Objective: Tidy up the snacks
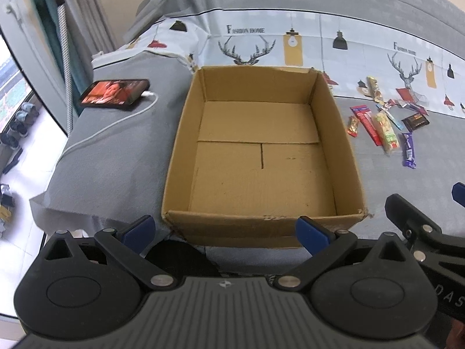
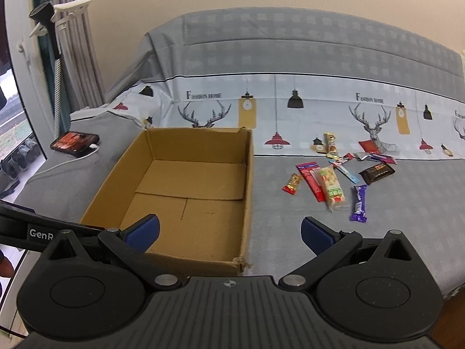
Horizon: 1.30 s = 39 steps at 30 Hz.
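Empty box, snacks untouched, both tongs wide & holding nothing.

Cardboard box [image 2: 186, 197] sits on the grey bed cover [image 2: 290, 232], nothing in it yet; its near-right corner is torn, so a bump from a finger could likely shove or tip the light box. Snack pile [image 2: 334, 177] lies well apart to the box's right, wrappers overlapping: a grab may pinch two at once or slip on foil. Left gripper [image 1: 225, 231] hovers at the box's near wall; right gripper [image 2: 229, 232] nearer the purple bar [image 2: 359, 203]. Phone [image 2: 75, 143] w/ cable far left, low risk.
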{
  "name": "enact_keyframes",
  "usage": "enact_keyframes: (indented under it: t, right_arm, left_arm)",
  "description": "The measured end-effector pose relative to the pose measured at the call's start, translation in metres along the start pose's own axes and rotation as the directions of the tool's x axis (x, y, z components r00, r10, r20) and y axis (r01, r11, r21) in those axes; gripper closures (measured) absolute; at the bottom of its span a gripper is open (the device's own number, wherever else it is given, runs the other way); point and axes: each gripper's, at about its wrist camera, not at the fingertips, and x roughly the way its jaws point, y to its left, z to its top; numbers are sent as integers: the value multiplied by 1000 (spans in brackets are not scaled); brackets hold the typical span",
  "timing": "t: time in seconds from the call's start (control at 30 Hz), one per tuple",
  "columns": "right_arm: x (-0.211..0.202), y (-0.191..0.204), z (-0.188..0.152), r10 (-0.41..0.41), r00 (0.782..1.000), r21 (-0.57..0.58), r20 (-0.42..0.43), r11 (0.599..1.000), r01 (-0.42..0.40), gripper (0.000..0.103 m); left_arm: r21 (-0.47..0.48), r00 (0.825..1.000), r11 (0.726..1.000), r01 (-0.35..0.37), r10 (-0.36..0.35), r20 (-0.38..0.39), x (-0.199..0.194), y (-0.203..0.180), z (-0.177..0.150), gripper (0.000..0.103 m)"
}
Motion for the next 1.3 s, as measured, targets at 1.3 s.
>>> enact_keyframes:
  t: [1.3]
  right_arm:
    - [73, -195, -2, -233, 959, 271, -162, 924, 270, 0]
  left_arm:
    - [226, 993, 967, 120, -112, -48, 70, -177, 101, 0]
